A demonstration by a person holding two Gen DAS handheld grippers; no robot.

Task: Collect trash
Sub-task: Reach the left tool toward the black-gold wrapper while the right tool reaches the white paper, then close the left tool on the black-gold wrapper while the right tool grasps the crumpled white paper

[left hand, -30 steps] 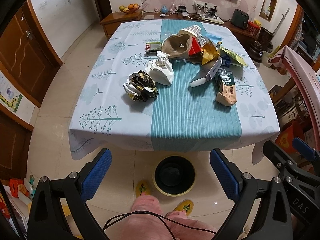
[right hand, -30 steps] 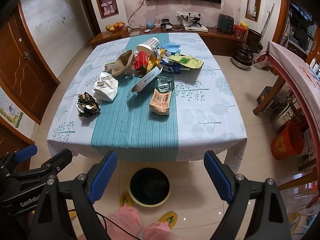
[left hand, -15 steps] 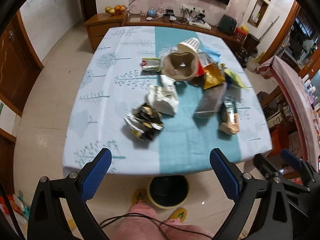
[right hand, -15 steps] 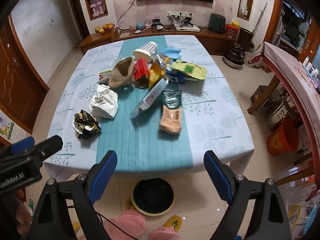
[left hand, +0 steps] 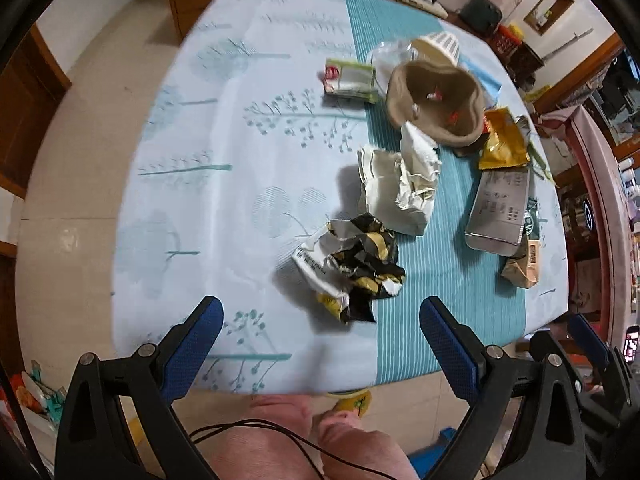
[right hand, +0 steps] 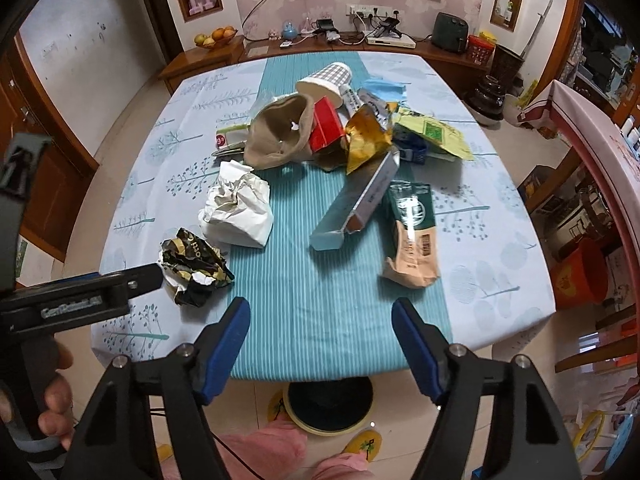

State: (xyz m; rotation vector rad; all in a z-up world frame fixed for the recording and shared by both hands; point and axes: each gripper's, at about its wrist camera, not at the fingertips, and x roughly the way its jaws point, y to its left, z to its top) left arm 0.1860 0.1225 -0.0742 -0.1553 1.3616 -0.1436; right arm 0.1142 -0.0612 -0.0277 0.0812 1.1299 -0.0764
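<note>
Trash lies on the table. A crumpled black-and-gold wrapper sits just ahead of my open, empty left gripper; it also shows in the right wrist view. Behind it is a crumpled white paper bag. A grey carton, a green-and-tan coffee pouch, a brown paper bowl, a gold foil bag and a checked paper cup lie further back. My right gripper is open and empty above the table's near edge. A black bin stands on the floor below.
The left gripper's body crosses the right wrist view at the left. My legs and yellow slippers are by the bin. A wooden sideboard stands behind the table, an orange bucket at the right.
Both grippers have moved forward and lower over the table's near edge. The left one has closed in on the black-and-gold wrapper. Both stay open.
</note>
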